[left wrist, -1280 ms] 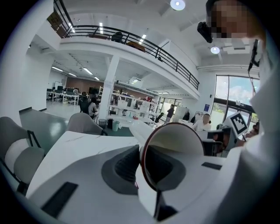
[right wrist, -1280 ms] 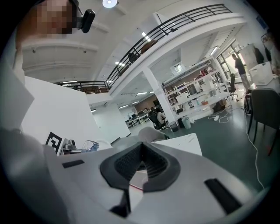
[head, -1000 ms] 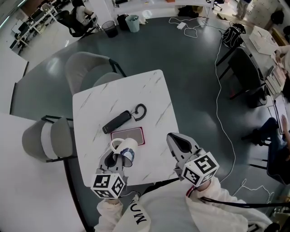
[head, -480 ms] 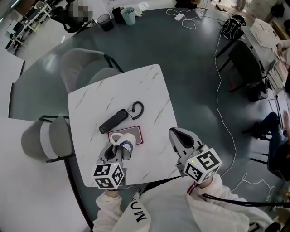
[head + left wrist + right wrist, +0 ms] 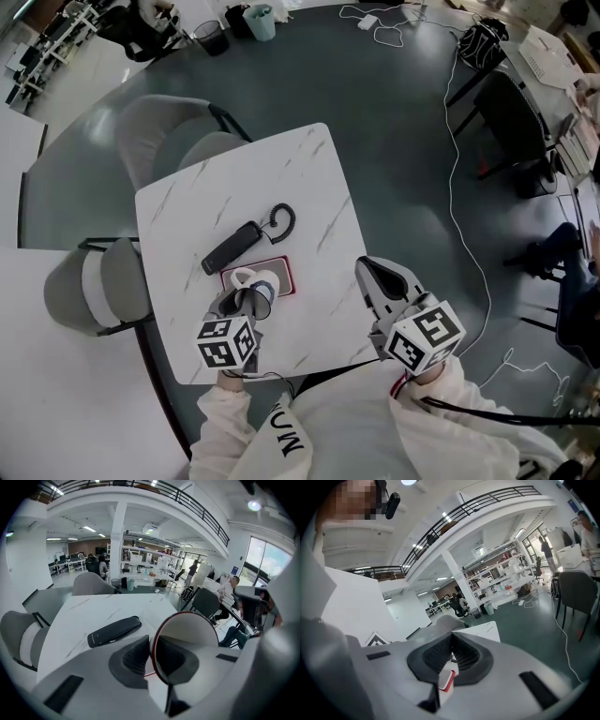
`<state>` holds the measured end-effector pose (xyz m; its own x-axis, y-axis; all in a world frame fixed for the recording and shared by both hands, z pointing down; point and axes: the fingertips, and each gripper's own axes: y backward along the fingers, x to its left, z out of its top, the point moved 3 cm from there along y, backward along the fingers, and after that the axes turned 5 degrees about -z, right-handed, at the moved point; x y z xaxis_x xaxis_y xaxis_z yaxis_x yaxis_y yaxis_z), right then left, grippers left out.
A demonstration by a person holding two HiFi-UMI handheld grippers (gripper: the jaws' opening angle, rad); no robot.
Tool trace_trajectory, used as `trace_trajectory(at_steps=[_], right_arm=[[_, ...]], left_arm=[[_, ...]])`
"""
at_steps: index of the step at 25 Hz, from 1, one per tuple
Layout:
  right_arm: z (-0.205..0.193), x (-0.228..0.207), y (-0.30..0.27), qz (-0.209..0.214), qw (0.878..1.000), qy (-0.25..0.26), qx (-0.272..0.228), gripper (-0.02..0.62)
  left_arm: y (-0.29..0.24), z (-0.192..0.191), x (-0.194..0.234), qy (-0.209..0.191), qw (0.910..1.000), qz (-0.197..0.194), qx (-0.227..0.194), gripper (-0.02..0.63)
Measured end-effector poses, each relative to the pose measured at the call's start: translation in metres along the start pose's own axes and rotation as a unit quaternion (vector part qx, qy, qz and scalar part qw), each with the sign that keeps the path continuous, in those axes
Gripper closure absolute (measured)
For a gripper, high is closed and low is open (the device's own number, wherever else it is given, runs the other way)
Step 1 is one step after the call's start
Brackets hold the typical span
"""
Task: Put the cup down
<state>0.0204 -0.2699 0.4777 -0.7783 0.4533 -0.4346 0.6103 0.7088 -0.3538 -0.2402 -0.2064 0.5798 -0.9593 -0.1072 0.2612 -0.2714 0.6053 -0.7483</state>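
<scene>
Left claw (image 5: 246,302) is clamped on the wall of the cup (image 5: 258,289), one jaw on either side of the wall at the rim. The cup sits tilted over the red-edged mat (image 5: 281,273) near the front of the bench (image 5: 187,206). I cannot tell whether its base touches the mat yet.

Right claw (image 5: 368,270) is closed on nothing and hangs off the bench's right edge, well apart from the cup.

Step in hand, as I judge it: set-down. I should level the cup so the base meets the mat flat, lower slowly, and open the jaws only once it bears its own weight. Withdraw straight back along the wall, clear of the handle.

Views: the head view gives the cup's place over the mat and the black handset (image 5: 230,250) just behind. The left gripper view alone shows the pinch on the wall.
</scene>
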Motion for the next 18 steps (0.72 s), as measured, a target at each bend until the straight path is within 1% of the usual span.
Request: trace_trajectory(at_steps=[9,18], right_arm=[[-0.009,-0.007,-0.003,-0.011,1.000,-0.001,0.010,0.591],[-0.013,-0.010,-0.008,-0.014,1.000,-0.001,0.021,0.591]], left_arm=[[-0.028,-0.017,0.007,-0.003,0.9987,0.007,0.051,0.565],[-0.048,-0.021,0.015,-0.012,0.9964,0.016,0.083,0.565]])
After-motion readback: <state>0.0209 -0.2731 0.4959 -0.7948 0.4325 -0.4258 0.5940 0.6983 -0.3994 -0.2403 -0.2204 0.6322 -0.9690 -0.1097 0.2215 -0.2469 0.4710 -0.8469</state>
